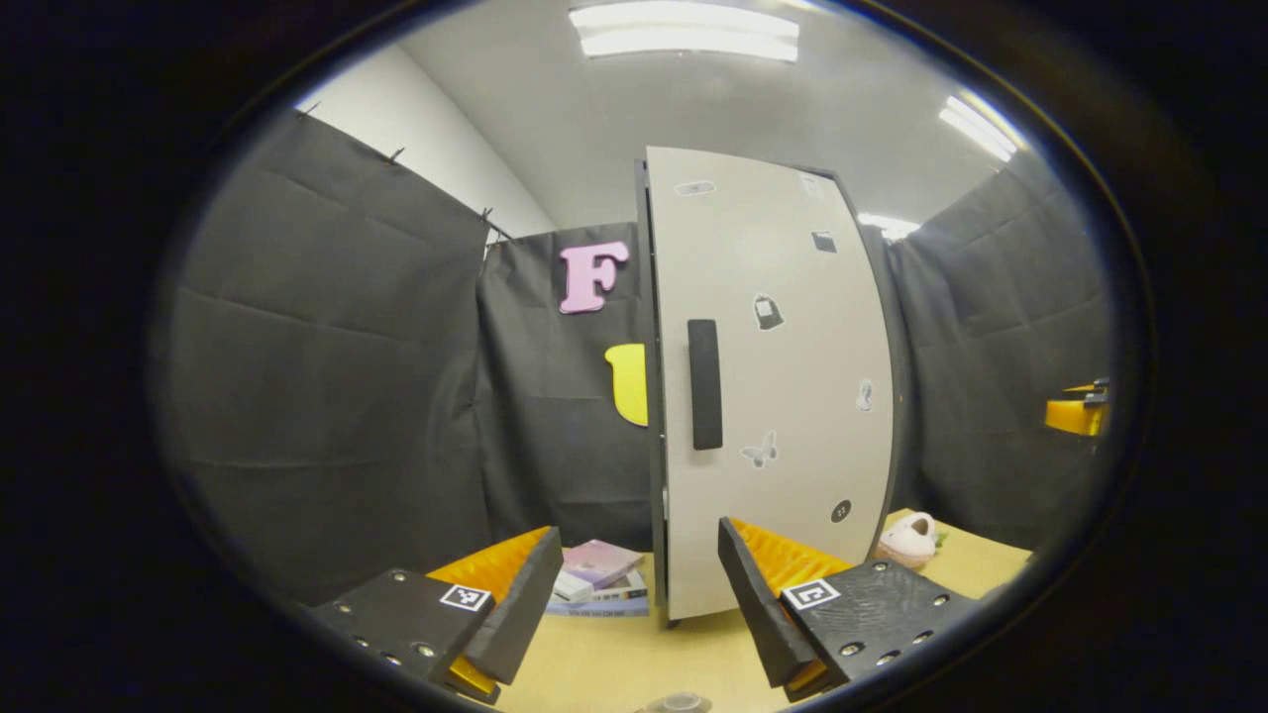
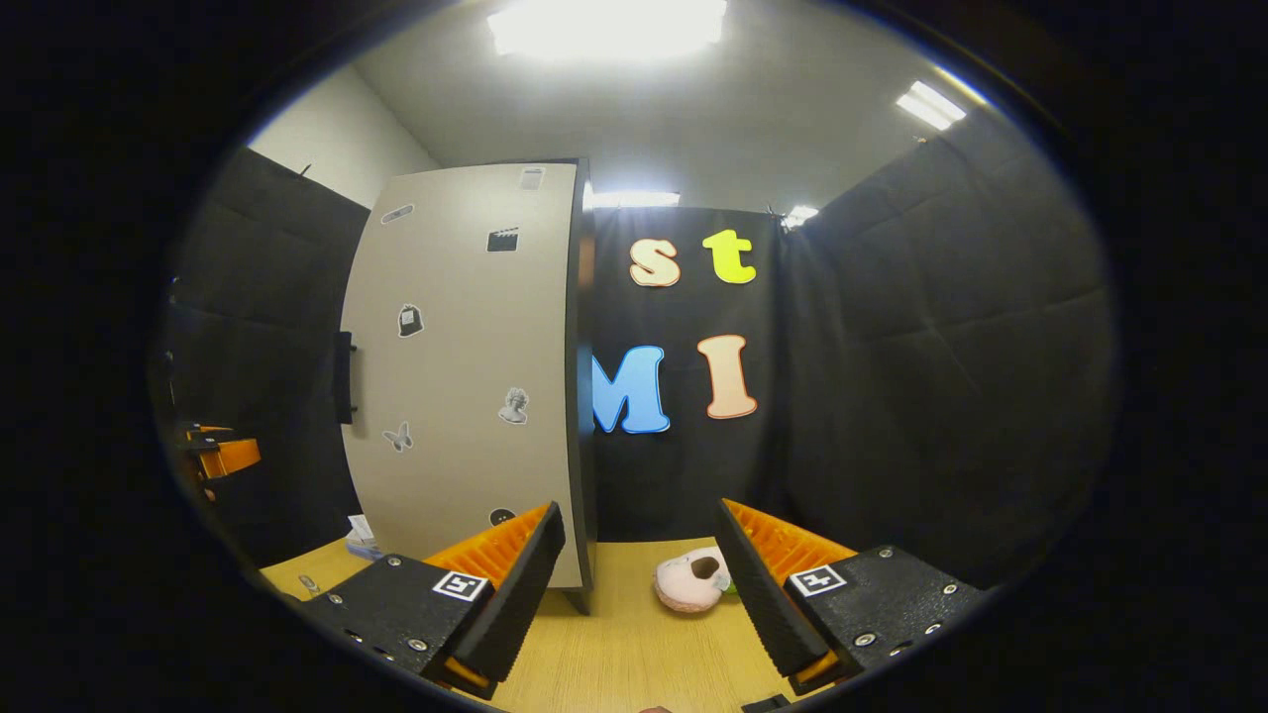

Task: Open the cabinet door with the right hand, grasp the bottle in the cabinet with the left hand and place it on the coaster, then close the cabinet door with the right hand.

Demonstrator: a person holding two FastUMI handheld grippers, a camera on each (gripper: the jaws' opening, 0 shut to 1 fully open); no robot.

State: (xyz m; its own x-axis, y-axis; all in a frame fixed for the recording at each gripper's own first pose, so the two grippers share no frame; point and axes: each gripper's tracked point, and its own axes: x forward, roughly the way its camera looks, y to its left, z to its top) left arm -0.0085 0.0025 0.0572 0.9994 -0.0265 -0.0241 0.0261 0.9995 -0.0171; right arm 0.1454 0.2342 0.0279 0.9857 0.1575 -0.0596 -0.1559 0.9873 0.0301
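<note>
The cabinet [image 1: 773,327] stands upright on the wooden table, its pale stickered door shut and hiding the inside. A black vertical handle [image 1: 705,384] sits near the door's left edge. My left gripper [image 1: 639,535] is open and empty, a short way in front of the cabinet's lower left corner. A small round thing [image 1: 679,703], perhaps the coaster, lies on the table just below it. In the right gripper view the cabinet door [image 2: 466,376] is to the left, with its handle [image 2: 345,376] at the far edge. My right gripper [image 2: 639,510] is open and empty near the cabinet's right corner.
A stack of books [image 1: 599,579] lies left of the cabinet's base. A pink plush slipper [image 2: 691,582] rests on the table [image 2: 634,644] to the cabinet's right. The right gripper's body [image 1: 1078,411] shows far right, the left gripper's body [image 2: 223,451] far left.
</note>
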